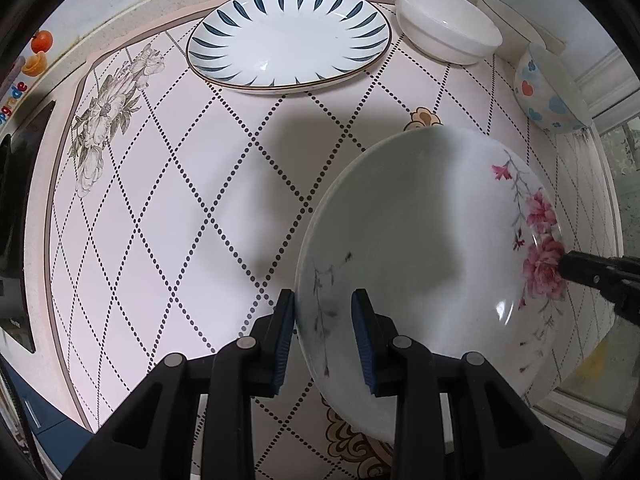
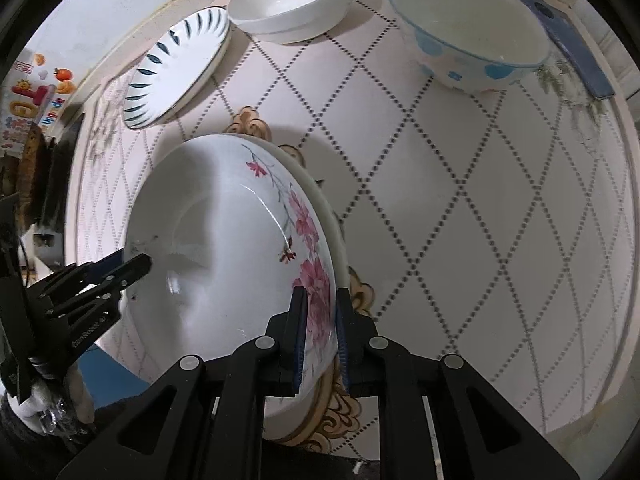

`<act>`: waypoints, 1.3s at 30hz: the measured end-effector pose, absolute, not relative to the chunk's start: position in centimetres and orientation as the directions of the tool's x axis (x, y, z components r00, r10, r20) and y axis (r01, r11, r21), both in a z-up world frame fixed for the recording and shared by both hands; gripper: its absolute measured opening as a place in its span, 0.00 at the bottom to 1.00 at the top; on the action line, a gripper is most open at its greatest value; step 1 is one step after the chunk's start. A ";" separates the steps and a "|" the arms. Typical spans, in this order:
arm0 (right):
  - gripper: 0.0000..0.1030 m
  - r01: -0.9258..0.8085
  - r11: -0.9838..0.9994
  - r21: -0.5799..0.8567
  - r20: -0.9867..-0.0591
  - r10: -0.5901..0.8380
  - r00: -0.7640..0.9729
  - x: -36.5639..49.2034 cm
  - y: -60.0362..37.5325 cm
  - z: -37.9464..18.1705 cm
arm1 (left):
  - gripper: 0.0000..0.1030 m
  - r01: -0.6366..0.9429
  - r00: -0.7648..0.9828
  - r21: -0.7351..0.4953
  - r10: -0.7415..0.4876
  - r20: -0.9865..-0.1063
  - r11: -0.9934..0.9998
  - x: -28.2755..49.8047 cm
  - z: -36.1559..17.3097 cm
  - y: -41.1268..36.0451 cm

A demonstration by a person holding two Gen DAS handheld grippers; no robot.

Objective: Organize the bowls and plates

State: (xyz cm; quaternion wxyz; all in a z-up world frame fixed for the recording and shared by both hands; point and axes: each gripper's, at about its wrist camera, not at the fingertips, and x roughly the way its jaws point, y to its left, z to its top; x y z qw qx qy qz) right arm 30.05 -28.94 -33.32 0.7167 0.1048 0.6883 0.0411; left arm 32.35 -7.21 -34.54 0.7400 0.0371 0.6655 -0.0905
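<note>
A white plate with pink flowers (image 1: 432,248) is held tilted above the table, also in the right wrist view (image 2: 224,240). My left gripper (image 1: 323,300) straddles its near-left rim with jaws apart, one finger each side. My right gripper (image 2: 320,300) is shut on the flowered rim; it shows as a black tip at the right in the left wrist view (image 1: 576,270). A blue-leaf plate (image 1: 290,38) lies at the back. A white bowl (image 1: 448,22) and a bowl with coloured hearts (image 1: 552,88) stand at the back right.
A pink mat with dotted diamonds (image 1: 180,220) covers the table. Another white dish (image 1: 516,24) stands behind the white bowl. A blue flat object (image 2: 576,52) lies at the far right edge. A wall with stickers (image 1: 36,56) is at the left.
</note>
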 end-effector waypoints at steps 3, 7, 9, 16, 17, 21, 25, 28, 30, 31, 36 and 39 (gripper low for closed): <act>0.17 0.090 0.973 0.212 -0.977 0.208 0.053 30.3 -29.3 -32.6 | 0.25 0.177 0.087 -0.090 -0.107 -0.990 0.980 32.6 -33.8 -6.3; 0.17 0.119 0.962 0.244 -0.967 0.233 0.098 31.0 -30.0 -30.2 | 0.26 0.135 0.120 -0.142 -0.159 -0.980 0.981 34.4 -31.6 -4.0; 0.24 0.143 0.942 0.305 -0.948 0.286 0.139 32.1 -30.2 -28.7 | 0.28 0.097 0.149 -0.174 -0.187 -0.971 0.980 36.6 -30.4 -2.2; 0.48 0.207 0.813 0.544 -0.830 0.486 0.273 39.4 -27.5 -28.7 | 0.31 -0.023 0.209 -0.216 -0.207 -0.956 0.976 45.8 -30.1 3.1; 0.48 0.235 0.793 0.562 -0.820 0.497 0.284 40.8 -27.1 -29.5 | 0.31 -0.035 0.203 -0.233 -0.221 -0.954 0.972 47.0 -30.6 3.8; 0.48 0.302 0.784 0.542 -0.835 0.465 0.293 45.0 -25.7 -32.5 | 0.31 -0.065 0.168 -0.266 -0.252 -0.953 0.962 51.4 -33.3 5.1; 0.45 0.325 0.782 0.531 -0.843 0.449 0.297 47.6 -25.0 -34.7 | 0.31 -0.064 0.122 -0.270 -0.261 -0.958 0.961 54.2 -36.1 4.8; 0.33 0.323 0.797 0.510 -0.854 0.424 0.300 49.0 -24.3 -35.8 | 0.31 -0.036 0.117 -0.264 -0.258 -0.959 0.964 55.6 -37.1 4.2; 0.23 0.316 0.811 0.492 -0.863 0.408 0.297 49.6 -23.9 -36.3 | 0.30 -0.009 0.123 -0.257 -0.254 -0.959 0.966 55.9 -37.1 3.7; 0.21 0.313 0.819 0.480 -0.869 0.397 0.295 50.0 -23.6 -36.4 | 0.25 0.004 0.131 -0.247 -0.246 -0.960 0.969 56.0 -37.0 3.3; 0.12 0.282 0.863 0.420 -0.892 0.335 0.304 50.0 -23.3 -36.5 | 0.16 0.078 0.174 -0.178 -0.189 -0.966 0.981 55.9 -36.6 1.6; 0.12 0.261 0.883 0.390 -0.901 0.308 0.304 49.9 -22.9 -36.1 | 0.15 0.088 0.177 -0.163 -0.177 -0.968 0.983 55.4 -36.5 1.2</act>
